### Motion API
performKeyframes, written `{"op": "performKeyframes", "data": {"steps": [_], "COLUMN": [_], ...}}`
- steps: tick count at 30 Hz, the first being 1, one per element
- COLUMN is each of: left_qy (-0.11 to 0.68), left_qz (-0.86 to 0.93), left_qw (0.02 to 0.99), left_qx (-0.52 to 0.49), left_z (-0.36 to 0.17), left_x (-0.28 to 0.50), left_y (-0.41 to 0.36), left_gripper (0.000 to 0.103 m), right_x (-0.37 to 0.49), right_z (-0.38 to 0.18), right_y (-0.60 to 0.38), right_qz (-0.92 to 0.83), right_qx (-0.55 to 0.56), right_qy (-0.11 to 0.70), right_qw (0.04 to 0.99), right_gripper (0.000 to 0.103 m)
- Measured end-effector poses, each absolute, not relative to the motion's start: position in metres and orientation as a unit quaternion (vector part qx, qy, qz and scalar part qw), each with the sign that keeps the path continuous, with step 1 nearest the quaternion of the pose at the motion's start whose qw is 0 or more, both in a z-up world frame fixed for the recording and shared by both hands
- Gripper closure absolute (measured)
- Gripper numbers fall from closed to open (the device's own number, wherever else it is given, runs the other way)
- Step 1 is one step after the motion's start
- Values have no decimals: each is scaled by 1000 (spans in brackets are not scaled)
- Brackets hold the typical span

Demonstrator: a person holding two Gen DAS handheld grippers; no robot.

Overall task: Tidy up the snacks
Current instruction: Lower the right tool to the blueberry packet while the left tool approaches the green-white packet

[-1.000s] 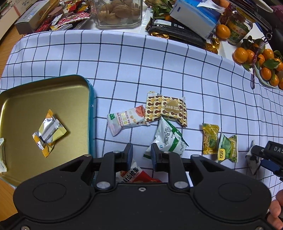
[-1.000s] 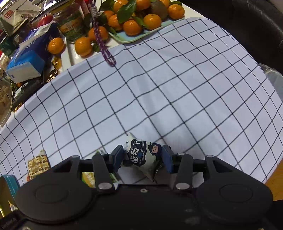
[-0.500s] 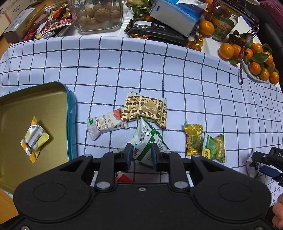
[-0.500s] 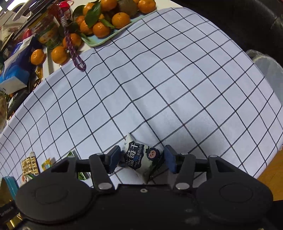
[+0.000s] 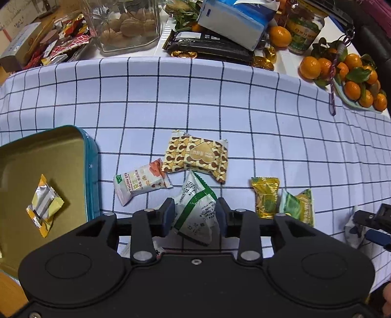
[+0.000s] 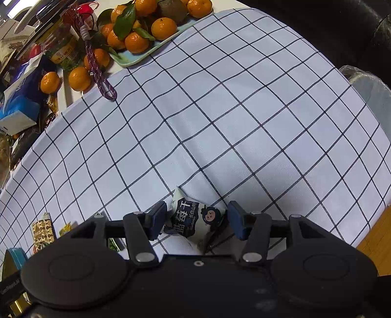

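My left gripper (image 5: 195, 215) points down at the checked cloth, its jaws opening, and a green-and-white packet (image 5: 193, 195) lies loose between them. Beyond it lie a brown patterned packet (image 5: 198, 156), a white-and-orange packet (image 5: 140, 182), a yellow candy (image 5: 265, 197) and a green-yellow packet (image 5: 297, 205). A gold tin with a teal rim (image 5: 92, 166) at the left holds a yellow-silver candy (image 5: 44, 206). My right gripper (image 6: 196, 219) is also opening, with a blue-and-white packet (image 6: 190, 215) on the cloth between its pads.
Behind the cloth stand a glass jar of walnuts (image 5: 127, 24), a blue tissue box (image 5: 234, 19), a dark snack pack (image 5: 207, 41) and a tray of oranges (image 6: 132, 61) with a purple cord (image 6: 97, 68). A lined bin (image 6: 366, 85) sits past the table's right edge.
My left gripper shifted from over a red packet to the green-and-white one, and its jaws spread wide around it. My right gripper's jaws widened around the blue-and-white packet.
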State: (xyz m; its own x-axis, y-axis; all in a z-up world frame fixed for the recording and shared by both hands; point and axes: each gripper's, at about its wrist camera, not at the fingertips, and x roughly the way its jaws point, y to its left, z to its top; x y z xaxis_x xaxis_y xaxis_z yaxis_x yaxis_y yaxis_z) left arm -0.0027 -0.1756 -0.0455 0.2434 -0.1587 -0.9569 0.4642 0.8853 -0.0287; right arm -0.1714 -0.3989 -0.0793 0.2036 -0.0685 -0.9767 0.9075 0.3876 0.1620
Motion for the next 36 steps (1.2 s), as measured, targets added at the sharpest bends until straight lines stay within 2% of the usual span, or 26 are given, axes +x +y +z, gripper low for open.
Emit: {"op": "performKeyframes", "data": {"steps": [20,23,24,25,28,30,36], "left_qy": [573,575,578,578,581,594,599], "left_qz": [-178,-179,-183,-185,-194,-204,-211], "left_qw": [786,786,784,785,782,773,770], "left_qx": [148,142,135,128,110,86,61], "left_z": [-55,-54,-54,-53,-47,-45,-38], "left_x": [-1,1,2,2,5,7,11], "left_y": [-183,-181,-180,-178,-174,-170,-160], "left_gripper": [57,59,61,68,77,77,75], "right_x": [-175,-174,-172,-172,-171,-169,-176], "right_z": [-79,-79,-79,-79,-76,-72,-62], "right_y": [-403,-400,-399,-398,-396,-395,-403], "right_qz": [-367,-368,-369,-369,-370,-363,-366], "right_qx": [424,419,415,413,401,392,404], "right_qy": [506,507,507,507,505,502,481], "right_qw": [655,658,659,660,669,681,686], "right_gripper": [47,46,45,45,49,64,63]}}
